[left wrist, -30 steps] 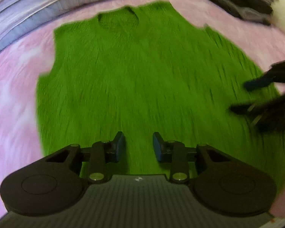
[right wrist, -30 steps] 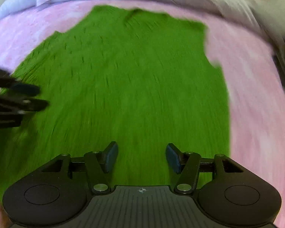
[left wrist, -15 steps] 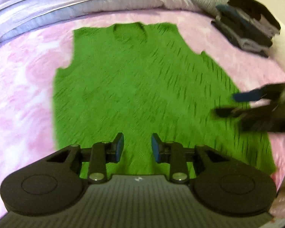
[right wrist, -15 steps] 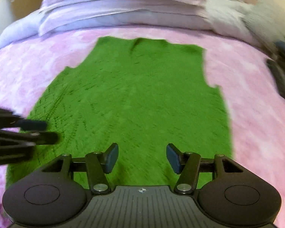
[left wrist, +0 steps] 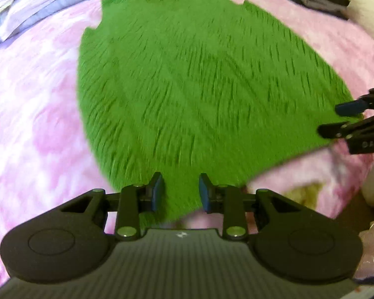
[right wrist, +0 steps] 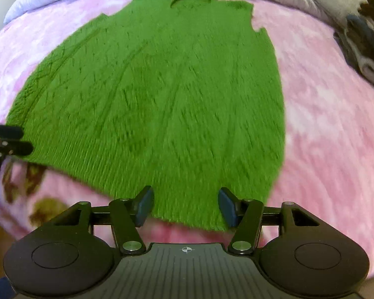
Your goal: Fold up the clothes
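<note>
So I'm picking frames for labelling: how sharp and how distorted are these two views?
Left wrist view: the green knit garment and pink blanket are streaked by motion blur, while the left gripper stays crisp. Right wrist view: similar smear, strongest on the blanket at the right; the right gripper is sharp. Both views bow the bed through the fisheye.

Both wrist views look steeply down from above the near hem of the green knit vest (left wrist: 199,87) (right wrist: 157,94), sharing it and the pink blanket (left wrist: 32,124) (right wrist: 336,124).
</note>
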The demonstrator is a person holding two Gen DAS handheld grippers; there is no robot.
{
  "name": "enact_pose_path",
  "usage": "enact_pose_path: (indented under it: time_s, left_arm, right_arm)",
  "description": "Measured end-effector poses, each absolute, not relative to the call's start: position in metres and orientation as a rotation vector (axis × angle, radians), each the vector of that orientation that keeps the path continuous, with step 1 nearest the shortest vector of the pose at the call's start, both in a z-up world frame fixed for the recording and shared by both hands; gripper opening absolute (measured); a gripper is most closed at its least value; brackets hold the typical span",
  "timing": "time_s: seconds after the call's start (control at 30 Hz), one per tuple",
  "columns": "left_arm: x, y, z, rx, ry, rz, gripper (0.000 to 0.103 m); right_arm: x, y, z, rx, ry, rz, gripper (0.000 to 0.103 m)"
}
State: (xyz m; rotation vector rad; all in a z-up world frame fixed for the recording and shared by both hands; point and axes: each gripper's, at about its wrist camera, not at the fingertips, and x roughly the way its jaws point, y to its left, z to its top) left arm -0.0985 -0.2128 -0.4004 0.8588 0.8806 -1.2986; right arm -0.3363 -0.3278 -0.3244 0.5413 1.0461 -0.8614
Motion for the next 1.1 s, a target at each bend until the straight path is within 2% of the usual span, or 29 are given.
enact_pose_path:
  time_s: [0.1,0.17,0.3,0.4,0.57,0.7,1.1]
  left_arm:
    - [-0.1,-0.208,-0.393,0.867,1.023,-1.194,0.026]
    - [-0.103,-0.206,-0.376,0.846,1.073,-1.157,0.026]
    - [-0.12,-0.195,-0.311,0.771,1.021,-1.135,0.031]
    - [-0.132,-0.184,-0.259,0.719,0.991,-1.126,0.044]
    - [-0.155,-0.16,-0.194,0.689,0.938,-1.116,0.052]
    - [-0.171,-0.143,-0.159,0.671,0.91,-1.105,0.053]
    - [-0.21,-0.107,-0.128,0.699,0.909,-1.139,0.054]
  right_arm:
    - [-0.337,-0.331,-0.315,0.585,1.169,-0.843,0.054]
    - [-0.349,-0.323,-0.293,0.63,1.144,-0.845,0.054]
    - [-0.375,-0.309,-0.233,0.75,1.008,-0.821,0.054]
    - [-0.388,-0.3,-0.187,0.785,0.94,-0.808,0.056]
    - [-0.385,-0.275,-0.122,0.692,0.92,-0.801,0.058]
    - [-0.396,-0.256,-0.092,0.69,0.893,-0.798,0.059]
    - [-0.41,-0.209,-0.065,0.665,0.913,-0.799,0.06]
